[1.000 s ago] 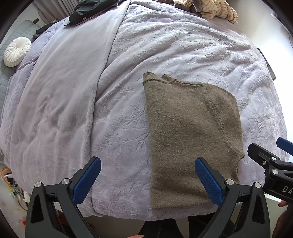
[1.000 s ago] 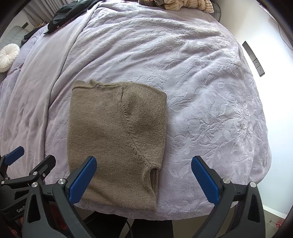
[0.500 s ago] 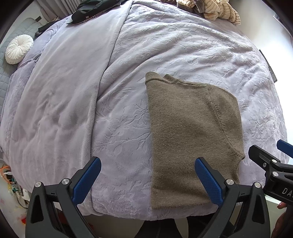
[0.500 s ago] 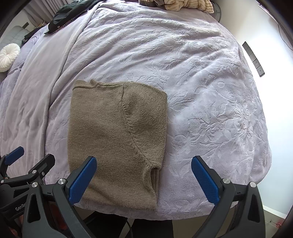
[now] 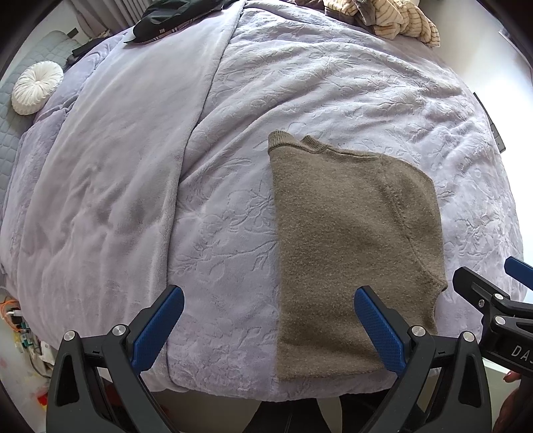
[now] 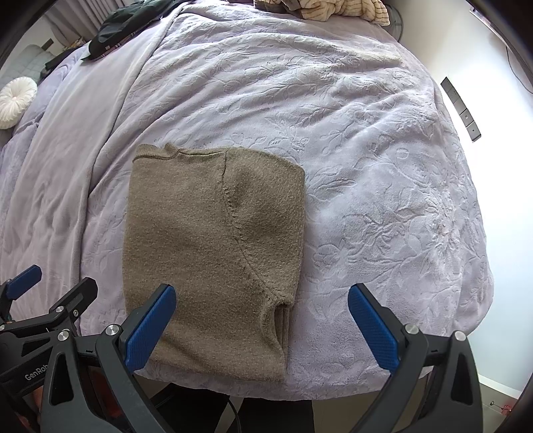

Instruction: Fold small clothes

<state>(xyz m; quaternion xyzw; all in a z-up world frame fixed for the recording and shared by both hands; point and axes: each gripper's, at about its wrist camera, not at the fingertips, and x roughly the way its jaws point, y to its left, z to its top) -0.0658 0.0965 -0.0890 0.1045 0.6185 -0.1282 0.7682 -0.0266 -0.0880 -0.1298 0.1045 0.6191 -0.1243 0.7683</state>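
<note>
A brown knitted sweater [image 5: 349, 239] lies folded lengthwise on the lilac bedspread [image 5: 233, 186], near the bed's front edge; it also shows in the right wrist view [image 6: 213, 246]. My left gripper [image 5: 266, 329] is open and empty, held above the sweater's lower left edge. My right gripper [image 6: 263, 329] is open and empty, held above the sweater's lower right corner. Neither touches the cloth.
A round white cushion [image 5: 36, 88] lies at the far left. Dark clothes [image 5: 173, 15] and a striped beige garment [image 5: 393, 16] lie at the bed's far end. The bed's front edge [image 6: 299, 389] drops off just below the sweater.
The left gripper has drifted slightly, so the sweater sits a little further right in its view. The right view is almost unchanged. Both grippers stay open.
</note>
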